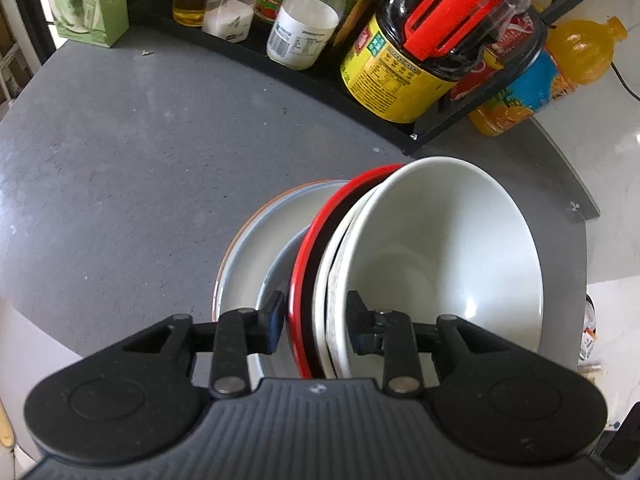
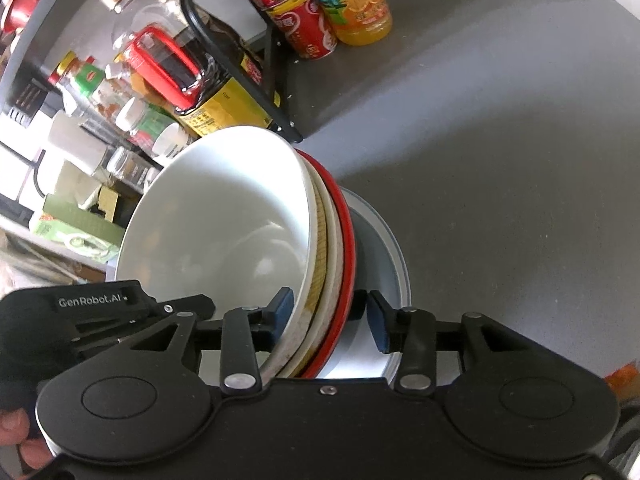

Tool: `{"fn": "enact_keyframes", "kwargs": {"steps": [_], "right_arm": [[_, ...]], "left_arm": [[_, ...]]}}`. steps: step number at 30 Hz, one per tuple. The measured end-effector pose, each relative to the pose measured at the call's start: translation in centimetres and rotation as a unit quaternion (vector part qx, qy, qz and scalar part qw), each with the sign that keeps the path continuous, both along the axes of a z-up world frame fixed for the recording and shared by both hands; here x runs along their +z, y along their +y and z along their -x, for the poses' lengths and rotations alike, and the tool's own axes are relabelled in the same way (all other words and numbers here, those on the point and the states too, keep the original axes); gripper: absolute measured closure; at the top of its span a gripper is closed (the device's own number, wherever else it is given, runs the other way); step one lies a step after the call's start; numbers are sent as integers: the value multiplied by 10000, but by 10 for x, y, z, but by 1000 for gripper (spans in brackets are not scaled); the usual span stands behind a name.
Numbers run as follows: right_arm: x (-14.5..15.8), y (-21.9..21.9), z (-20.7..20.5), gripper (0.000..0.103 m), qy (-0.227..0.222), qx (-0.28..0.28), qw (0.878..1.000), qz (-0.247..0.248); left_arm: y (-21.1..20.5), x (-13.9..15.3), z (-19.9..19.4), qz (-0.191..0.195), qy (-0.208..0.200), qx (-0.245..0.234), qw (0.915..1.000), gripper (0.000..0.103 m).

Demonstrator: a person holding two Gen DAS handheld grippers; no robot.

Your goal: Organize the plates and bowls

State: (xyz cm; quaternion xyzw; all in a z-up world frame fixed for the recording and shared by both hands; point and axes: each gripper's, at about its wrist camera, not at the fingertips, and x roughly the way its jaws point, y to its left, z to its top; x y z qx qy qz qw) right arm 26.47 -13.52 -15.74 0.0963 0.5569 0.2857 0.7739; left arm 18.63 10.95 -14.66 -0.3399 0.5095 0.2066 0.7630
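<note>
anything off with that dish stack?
Yes. The nested bowls, white bowl innermost and red-rimmed bowl outermost, stand steeply tilted on the grey plate rather than flat. The left gripper and right gripper straddle their rims. Nothing looks spilled or broken.

home kitchen: grey counter point(image 1: 140, 152), condiment rack point(image 1: 360, 92), stacked bowls point(image 1: 440, 248)

The red-rimmed bowl point(image 1: 308, 264) is mostly hidden behind the white bowl point(image 1: 448, 248).
</note>
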Motion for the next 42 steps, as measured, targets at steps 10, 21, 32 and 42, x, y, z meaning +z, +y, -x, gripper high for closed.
{"fn": "enact_keyframes", "kwargs": {"steps": [10, 21, 32, 42], "right_arm": [[14, -9, 15, 46, -180, -474, 9986, -140], [27, -11, 31, 20, -579, -368, 9976, 133], [44, -63, 59, 2, -1000, -426, 9939, 203], [58, -121, 96, 0, -1169, -542, 9916, 66]], "left_arm": [[6, -6, -9, -9, 218, -459, 9987, 48], [-5, 3, -6, -520, 254, -865, 9946, 35], [-29, 31, 17, -1193, 147, -903, 9886, 13], [-73, 62, 47, -1511, -80, -1212, 9810, 9]]}}
